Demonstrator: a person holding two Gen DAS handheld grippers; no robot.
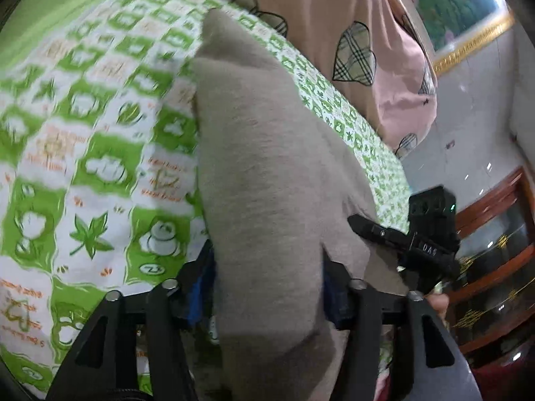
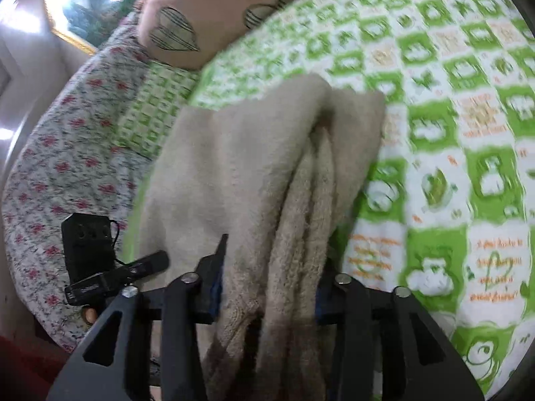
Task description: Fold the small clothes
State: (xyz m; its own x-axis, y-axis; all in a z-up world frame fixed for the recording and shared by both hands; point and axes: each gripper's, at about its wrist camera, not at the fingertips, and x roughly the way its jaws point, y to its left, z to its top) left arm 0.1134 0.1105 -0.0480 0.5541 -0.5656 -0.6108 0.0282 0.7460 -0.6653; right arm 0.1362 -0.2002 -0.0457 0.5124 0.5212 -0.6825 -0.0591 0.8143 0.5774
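A beige fleecy garment (image 1: 267, 173) hangs between both grippers above a bed with a green and white patterned sheet (image 1: 83, 153). My left gripper (image 1: 267, 287) is shut on one bunched end of it. My right gripper (image 2: 267, 287) is shut on the other end (image 2: 254, 173), where several folded layers run between the jaws. The garment hides most of both pairs of fingertips. The right gripper also shows at the right of the left wrist view (image 1: 424, 234), and the left gripper at the left of the right wrist view (image 2: 100, 260).
A pink pillow with plaid leaf shapes (image 1: 361, 46) lies at the head of the bed. A floral quilt (image 2: 60, 167) covers the bed's edge. A dark wood and glass cabinet (image 1: 495, 267) and a gold-framed picture (image 1: 468, 6) stand beyond the bed.
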